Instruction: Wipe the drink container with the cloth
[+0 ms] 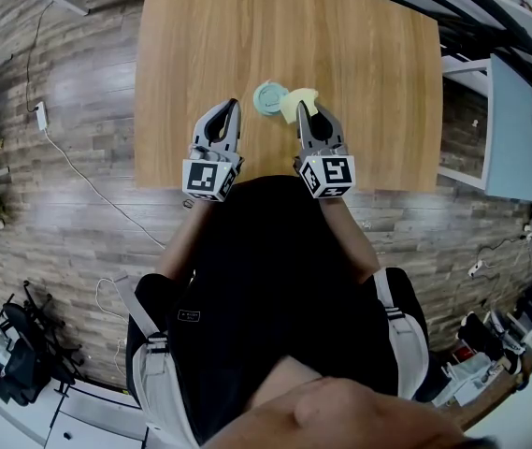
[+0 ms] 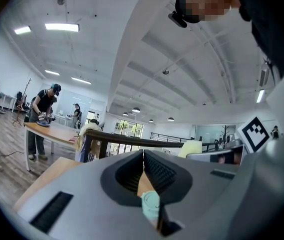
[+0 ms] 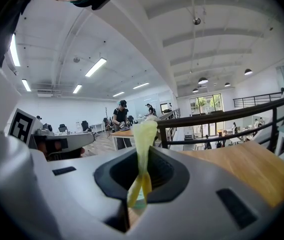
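R tool (image 1: 304, 112) clamped on thin fold of yellow cloth (image 3: 142, 144). L tool (image 1: 233, 108) jaws pressed together, nothing held. Cup (image 1: 269, 98) stood mid-table (image 1: 378, 73), just ahead, btwn tools; cloth at its right edge, contact unclear.

Risks, prob.: cup unbraced, so wipe push could slide or tip it; narrow pinch could let cloth slip.

Table was pale wood. Plank floor (image 1: 60, 185). Open office w/ strip lights (image 2: 62, 27), ppl (image 2: 42, 114) at far table (image 2: 52, 130).

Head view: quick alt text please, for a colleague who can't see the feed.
Seen from above, the right gripper pinches a pale yellow cloth at the right edge of a light green drink container standing on a wooden table. The left gripper is shut and empty, just left of the container.
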### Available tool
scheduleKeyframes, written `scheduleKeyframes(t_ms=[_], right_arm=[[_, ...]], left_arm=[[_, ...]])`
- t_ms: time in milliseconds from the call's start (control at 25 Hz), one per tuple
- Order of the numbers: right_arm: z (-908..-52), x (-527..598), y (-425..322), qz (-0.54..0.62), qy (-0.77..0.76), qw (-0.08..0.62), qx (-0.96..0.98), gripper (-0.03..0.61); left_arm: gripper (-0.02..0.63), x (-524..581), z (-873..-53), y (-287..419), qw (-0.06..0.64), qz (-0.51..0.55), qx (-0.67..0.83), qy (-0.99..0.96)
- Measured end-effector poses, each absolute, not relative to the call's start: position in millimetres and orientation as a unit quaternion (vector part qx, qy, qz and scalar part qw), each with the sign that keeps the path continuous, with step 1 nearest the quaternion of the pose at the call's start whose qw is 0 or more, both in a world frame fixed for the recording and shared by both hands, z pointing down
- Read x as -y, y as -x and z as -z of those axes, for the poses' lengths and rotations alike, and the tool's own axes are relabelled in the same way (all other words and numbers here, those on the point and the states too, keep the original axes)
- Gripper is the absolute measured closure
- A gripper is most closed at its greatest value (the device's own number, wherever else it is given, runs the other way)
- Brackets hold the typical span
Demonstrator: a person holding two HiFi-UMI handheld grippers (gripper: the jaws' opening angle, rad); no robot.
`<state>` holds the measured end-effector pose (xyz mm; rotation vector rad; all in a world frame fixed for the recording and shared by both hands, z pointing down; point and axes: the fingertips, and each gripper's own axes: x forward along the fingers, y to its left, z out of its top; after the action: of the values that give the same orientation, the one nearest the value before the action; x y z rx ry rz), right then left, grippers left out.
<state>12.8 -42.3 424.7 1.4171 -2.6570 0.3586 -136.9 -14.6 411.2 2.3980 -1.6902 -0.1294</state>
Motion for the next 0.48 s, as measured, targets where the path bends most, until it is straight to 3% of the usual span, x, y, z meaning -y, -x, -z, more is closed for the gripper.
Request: scheduleKeyframes(t_ms=[480], right_arm=[[-421.9, 41.9, -9.2, -0.114, -0.463, 0.049, 0.878, 0.535]], left_arm=[[0.591, 15.3, -414.7, 137.4, 0.112, 0.042, 0.57, -0.813]])
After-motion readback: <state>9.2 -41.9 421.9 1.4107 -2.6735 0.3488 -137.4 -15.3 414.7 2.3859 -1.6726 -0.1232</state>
